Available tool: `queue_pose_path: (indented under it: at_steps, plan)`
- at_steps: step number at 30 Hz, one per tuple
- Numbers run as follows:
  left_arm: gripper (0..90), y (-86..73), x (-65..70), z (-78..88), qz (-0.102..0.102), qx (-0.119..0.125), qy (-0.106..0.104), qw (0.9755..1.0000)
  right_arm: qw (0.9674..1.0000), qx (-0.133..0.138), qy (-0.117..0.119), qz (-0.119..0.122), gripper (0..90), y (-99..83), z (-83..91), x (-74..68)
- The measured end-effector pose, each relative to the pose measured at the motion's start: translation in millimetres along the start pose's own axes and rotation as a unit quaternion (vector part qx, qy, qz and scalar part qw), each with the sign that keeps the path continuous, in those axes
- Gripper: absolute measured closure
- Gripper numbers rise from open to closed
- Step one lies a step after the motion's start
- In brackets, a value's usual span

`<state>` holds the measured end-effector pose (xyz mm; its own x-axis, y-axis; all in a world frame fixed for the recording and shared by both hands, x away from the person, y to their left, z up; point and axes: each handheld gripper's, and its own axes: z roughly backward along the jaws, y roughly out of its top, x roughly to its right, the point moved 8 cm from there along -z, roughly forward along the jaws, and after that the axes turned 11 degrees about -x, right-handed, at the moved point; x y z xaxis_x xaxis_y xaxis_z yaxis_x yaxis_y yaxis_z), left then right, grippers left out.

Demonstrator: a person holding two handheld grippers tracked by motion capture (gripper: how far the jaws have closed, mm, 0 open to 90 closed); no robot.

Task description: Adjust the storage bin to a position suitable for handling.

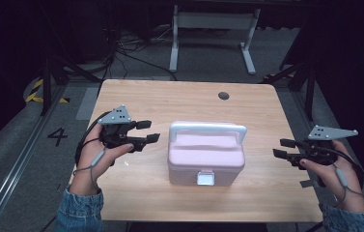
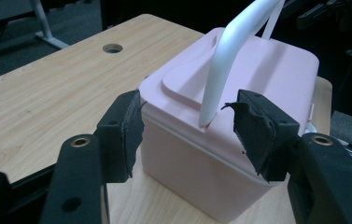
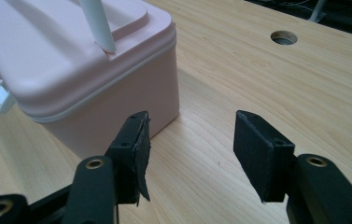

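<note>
High view: the pink plastic box with a white handle [image 1: 206,159] sits at frame centre. My left gripper [image 1: 146,131] and right gripper [image 1: 282,148] flank it, jaws wide and empty. I'd square both to its ends before closing.

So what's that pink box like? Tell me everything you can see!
The pink box looks like smooth plastic with rounded corners. Its lid is shut, with a white clasp on the front and a pale handle standing upright over the top. It sits flat in the middle of the wooden table. Nothing touches it: the left tongs and right tongs wait open on either side.
</note>
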<state>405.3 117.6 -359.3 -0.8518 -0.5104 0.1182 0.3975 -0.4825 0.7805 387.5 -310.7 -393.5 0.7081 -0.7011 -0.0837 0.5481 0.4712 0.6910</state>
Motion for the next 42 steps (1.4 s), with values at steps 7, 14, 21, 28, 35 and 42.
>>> queue_pose_path:
  at_steps: [7, 14, 21, 28, 35, 42]
  plan:
    - [40.8, 7.5, 3.3, -15.3, -0.005, -0.002, -0.008, 1.0000, 1.0000, -0.002, -0.003, -0.002, 46.3, -6.6, 1.9, 0.2]
    - [40.8, 14.2, 9.2, -30.3, -0.016, -0.004, -0.017, 0.9997, 0.9999, -0.009, -0.002, -0.009, 45.9, -12.6, -0.8, -0.4]
    - [40.7, 18.9, 15.4, -50.4, -0.022, -0.005, -0.025, 0.9994, 0.9999, -0.010, 0.000, -0.011, 45.5, -14.6, -1.6, -2.2]
    - [40.8, 24.7, 19.0, -65.6, -0.025, 0.003, -0.031, 0.9992, 0.9998, -0.014, -0.001, -0.014, 45.1, -17.8, -1.5, -2.1]
    - [44.4, 30.5, 18.9, -76.9, -0.022, 0.019, -0.026, 0.9993, 0.9998, -0.013, 0.003, -0.015, 44.7, -18.5, -2.0, -2.8]
    - [49.9, 32.4, 22.4, -84.3, -0.025, 0.020, -0.024, 0.9992, 0.9997, -0.015, 0.006, -0.017, 45.6, -19.2, -2.9, -2.8]
